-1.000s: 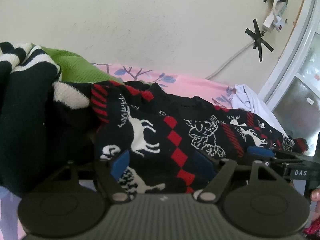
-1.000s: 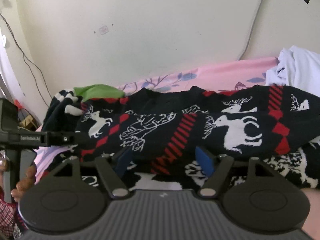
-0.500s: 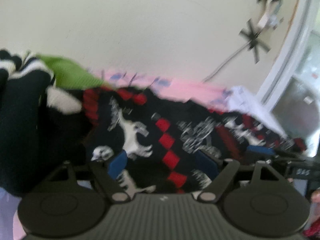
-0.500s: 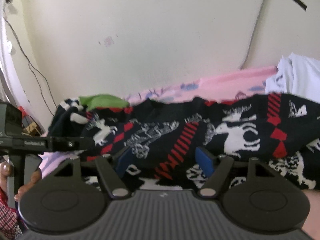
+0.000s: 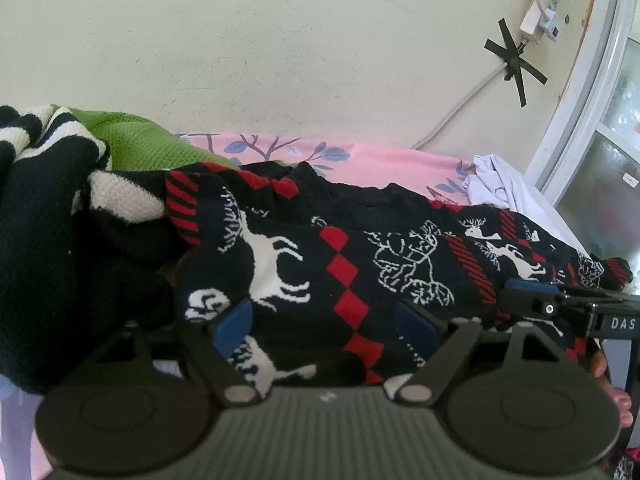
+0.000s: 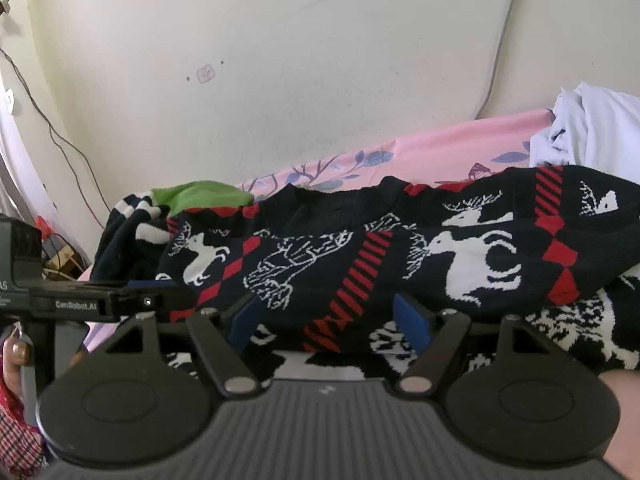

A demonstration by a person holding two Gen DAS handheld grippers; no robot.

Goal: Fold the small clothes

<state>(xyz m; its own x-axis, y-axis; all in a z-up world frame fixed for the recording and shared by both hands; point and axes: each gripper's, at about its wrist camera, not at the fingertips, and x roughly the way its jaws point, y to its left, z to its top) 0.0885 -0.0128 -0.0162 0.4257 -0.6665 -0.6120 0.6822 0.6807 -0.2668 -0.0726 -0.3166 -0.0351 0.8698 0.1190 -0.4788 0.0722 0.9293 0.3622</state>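
The reindeer sweater (image 5: 352, 280) lies on the pink sheet (image 5: 380, 160) directly ahead of both grippers, long axis crosswise to the fingers, neckline on the far side. The left gripper (image 5: 326, 322) stands wide apart at the near edge, knit between its fingers, unclamped. The right gripper (image 6: 326, 320) is opening over the same edge farther along; neither is nearer.

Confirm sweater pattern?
Sweater: black knit, white reindeer, red diamonds and stripes. Clearest in the right wrist view.
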